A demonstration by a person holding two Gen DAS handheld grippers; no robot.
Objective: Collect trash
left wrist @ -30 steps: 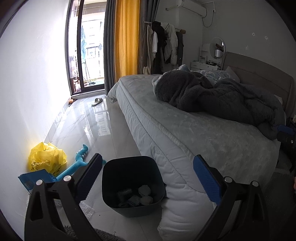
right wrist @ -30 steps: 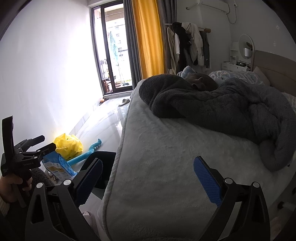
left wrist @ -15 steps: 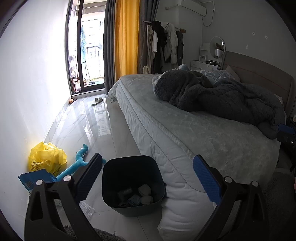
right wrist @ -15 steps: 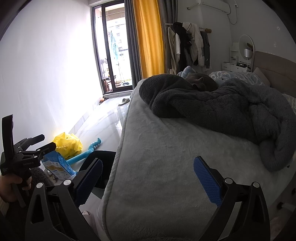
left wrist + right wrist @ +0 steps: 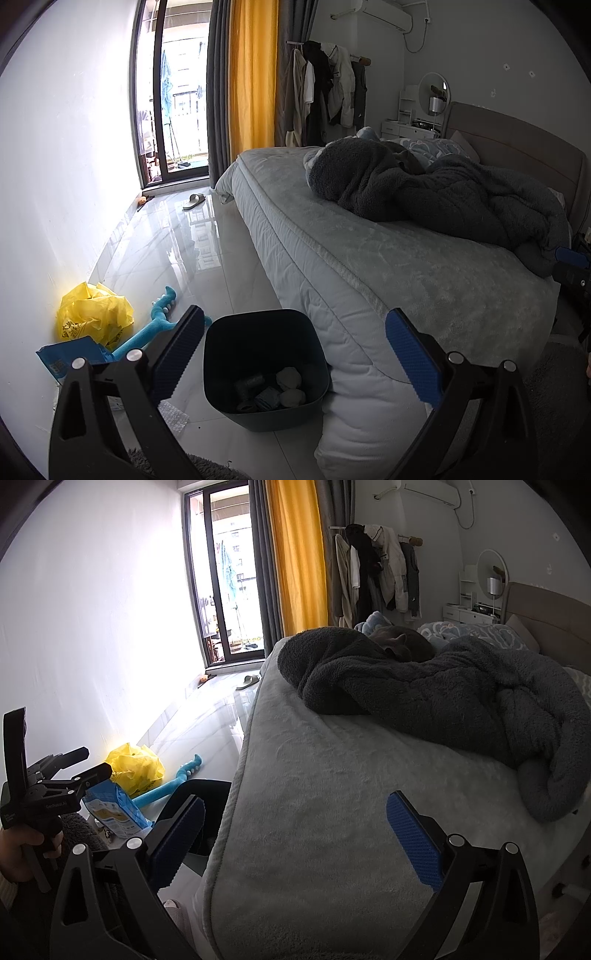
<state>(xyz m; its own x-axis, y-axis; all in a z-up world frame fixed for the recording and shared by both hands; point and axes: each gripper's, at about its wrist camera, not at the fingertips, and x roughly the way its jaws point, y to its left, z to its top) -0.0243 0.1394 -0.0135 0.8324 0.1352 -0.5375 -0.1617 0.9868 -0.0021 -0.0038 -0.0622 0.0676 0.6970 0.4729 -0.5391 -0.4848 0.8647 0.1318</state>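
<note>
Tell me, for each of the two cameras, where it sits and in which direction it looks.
Left wrist: sits on the left gripper, low over the floor, looking past the open jaws at the dark bin beside the bed.
Right wrist: sits on the right gripper, above the bed's near corner; the person's hand shows at left.
Shared: bed, yellow bag, blue packet, balcony door.
</note>
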